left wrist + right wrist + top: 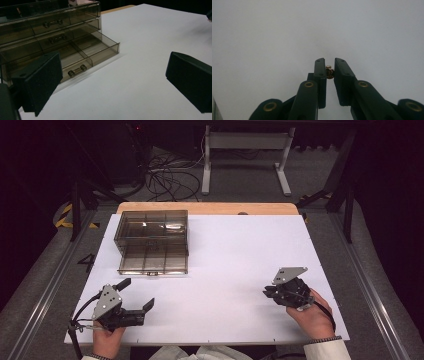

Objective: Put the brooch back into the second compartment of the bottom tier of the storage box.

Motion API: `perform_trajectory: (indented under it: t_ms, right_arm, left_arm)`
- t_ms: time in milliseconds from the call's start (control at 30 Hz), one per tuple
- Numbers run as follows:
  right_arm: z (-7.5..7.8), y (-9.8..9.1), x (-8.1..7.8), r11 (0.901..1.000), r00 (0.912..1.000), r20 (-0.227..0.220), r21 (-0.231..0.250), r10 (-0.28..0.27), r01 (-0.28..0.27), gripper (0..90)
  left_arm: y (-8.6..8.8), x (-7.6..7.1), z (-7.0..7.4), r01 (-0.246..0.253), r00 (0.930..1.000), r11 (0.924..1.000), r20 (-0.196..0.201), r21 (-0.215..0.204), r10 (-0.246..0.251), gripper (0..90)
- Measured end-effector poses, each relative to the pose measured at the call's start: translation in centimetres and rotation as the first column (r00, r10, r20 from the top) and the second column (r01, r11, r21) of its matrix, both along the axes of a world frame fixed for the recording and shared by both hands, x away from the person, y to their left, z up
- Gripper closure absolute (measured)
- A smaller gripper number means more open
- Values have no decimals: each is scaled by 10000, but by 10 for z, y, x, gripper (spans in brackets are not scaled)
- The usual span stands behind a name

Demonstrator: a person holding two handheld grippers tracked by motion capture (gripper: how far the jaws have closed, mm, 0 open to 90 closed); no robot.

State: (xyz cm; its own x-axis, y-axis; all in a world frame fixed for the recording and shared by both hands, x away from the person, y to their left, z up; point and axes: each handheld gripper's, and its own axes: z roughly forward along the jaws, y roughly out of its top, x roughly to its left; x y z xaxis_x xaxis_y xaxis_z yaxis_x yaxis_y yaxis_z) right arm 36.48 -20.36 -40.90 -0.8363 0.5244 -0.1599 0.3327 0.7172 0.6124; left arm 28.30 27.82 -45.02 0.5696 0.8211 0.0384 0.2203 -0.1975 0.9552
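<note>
Pinching a small brass piece, the right gripper contrasts with the wide-spread, empty left gripper.

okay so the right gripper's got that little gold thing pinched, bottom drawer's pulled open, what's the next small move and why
Probably carry the right gripper toward the open bottom drawer of the clear organizer. Its jaws are closed on a small gold piece above the bare white table, the drawer compartments look empty, and the left gripper sits open, away from the drawer.
</note>
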Motion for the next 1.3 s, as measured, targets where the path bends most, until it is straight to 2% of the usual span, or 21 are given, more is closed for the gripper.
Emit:
perform_trajectory:
  t_ms: [167, 300, 367, 500, 633, 733, 800, 867, 1033, 1100, 1200, 1300]
  right_arm:
    - [2, 1, -1, 9993, 9998, 196, 366, 38, -45, 807]
    - [6, 7, 0, 9977, 9985, 409, 550, 361, -384, 806]
    - [10, 11, 1, 9944, 9982, 463, 969, 376, -419, 807]
    - [16, 17, 5, 9864, 9968, 581, 1517, 542, -624, 807]
    - [20, 22, 10, 9732, 9960, 462, 2138, 768, -850, 807]
    - [22, 26, 13, 9639, 9950, 547, 2490, 835, -945, 806]
    - [24, 30, 16, 9509, 9936, 563, 2894, 979, -1101, 807]
    - [25, 32, 17, 9471, 9932, 594, 3002, 1005, -1138, 806]
    - [25, 38, 23, 9285, 9921, 618, 3500, 1090, -1238, 806]
    - [25, 40, 25, 9199, 9914, 663, 3703, 1127, -1293, 807]
    - [25, 41, 28, 8988, 9903, 755, 4163, 1164, -1374, 807]
    - [24, 41, 30, 8858, 9896, 837, 4418, 1167, -1419, 807]
  left_arm:
    - [0, 0, 0, 10, 10000, 10000, -7, 17, -10, 17]
    - [-1, 0, 0, 0, 10000, 10000, 72, 32, -1, 17]
    - [0, -1, 0, -9, 10000, 10000, 74, 13, 9, 17]
    - [1, 0, 0, -8, 10000, 10000, 58, -24, 8, 17]
    - [1, 0, 0, 19, 10000, 10000, 34, 7, -19, 17]
    - [0, -1, 0, -3, 10000, 10000, 62, 8, 3, 17]
    - [1, -2, 0, -19, 10000, 10000, 68, -10, 19, 17]
    - [1, -2, 0, -42, 10000, 10000, 73, -39, 42, 17]
    - [2, -2, 0, -47, 10000, 10000, 72, 4, 47, 17]
    - [2, -2, 0, -49, 10000, 10000, 63, -7, 49, 17]
    - [2, -2, 0, -71, 9999, 10000, 73, -27, 71, 17]
    - [2, -2, 0, -46, 10000, 10000, 52, -4, 46, 17]
